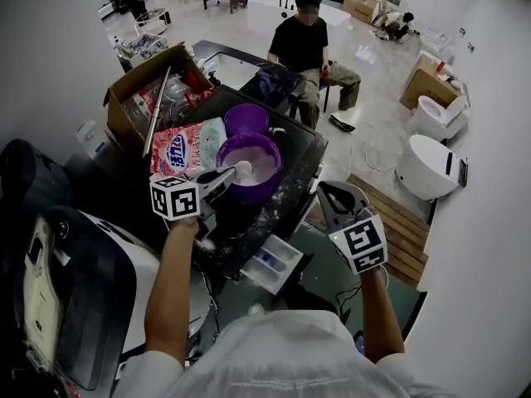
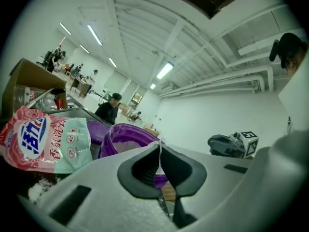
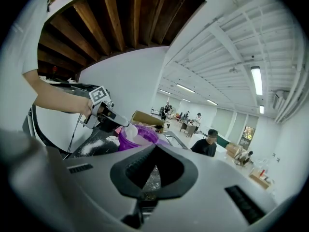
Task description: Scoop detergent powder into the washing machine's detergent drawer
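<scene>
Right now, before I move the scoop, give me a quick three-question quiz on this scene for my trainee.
1. True or false: the left gripper has its jaws shut on the handle of the white scoop.
2. Multiple choice: the scoop's bowl is at A) the detergent drawer, B) the purple tub of powder, C) the detergent bag.
3. Short answer: what does the right gripper hold?

Key: 1 true. 2 B. 3 nothing; its jaws stand apart and empty, off to the right of the tub.
</scene>
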`<state>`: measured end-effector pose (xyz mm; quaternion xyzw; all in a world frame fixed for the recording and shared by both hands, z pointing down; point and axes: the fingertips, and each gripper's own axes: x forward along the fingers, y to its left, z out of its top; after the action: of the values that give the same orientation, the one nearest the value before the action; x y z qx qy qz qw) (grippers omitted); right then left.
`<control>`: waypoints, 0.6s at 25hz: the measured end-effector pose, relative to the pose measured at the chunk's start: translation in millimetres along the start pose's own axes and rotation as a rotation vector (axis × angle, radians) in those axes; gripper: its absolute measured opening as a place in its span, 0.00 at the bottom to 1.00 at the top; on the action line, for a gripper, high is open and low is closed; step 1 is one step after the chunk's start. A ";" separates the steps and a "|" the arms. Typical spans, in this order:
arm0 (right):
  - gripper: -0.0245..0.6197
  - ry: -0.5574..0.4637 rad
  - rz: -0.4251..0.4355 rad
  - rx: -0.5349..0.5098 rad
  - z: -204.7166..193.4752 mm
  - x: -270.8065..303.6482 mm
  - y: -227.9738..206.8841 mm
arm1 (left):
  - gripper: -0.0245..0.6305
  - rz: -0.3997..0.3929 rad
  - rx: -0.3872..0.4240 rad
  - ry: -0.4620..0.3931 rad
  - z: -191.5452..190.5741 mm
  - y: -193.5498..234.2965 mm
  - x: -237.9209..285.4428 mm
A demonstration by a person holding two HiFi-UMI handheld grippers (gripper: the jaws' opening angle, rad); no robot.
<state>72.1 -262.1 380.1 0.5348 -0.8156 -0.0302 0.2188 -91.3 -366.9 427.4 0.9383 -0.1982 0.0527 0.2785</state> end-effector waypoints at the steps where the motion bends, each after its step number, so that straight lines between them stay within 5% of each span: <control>1: 0.05 -0.007 -0.007 -0.006 2.8 -3.5 1.5 | 0.06 0.014 0.000 -0.020 1.6 -0.3 -2.0; 8: 0.05 -0.069 -0.097 0.035 16.3 -48.2 9.4 | 0.06 0.116 -0.042 -0.210 22.4 -4.8 -27.4; 15: 0.05 -0.064 -0.185 0.079 6.7 -95.8 33.2 | 0.06 0.054 -0.176 -0.318 10.9 -33.0 -53.1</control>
<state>72.8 -164.4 352.4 0.6147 -0.7700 -0.0351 0.1674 -126.9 -329.3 390.5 0.9012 -0.2689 -0.1065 0.3229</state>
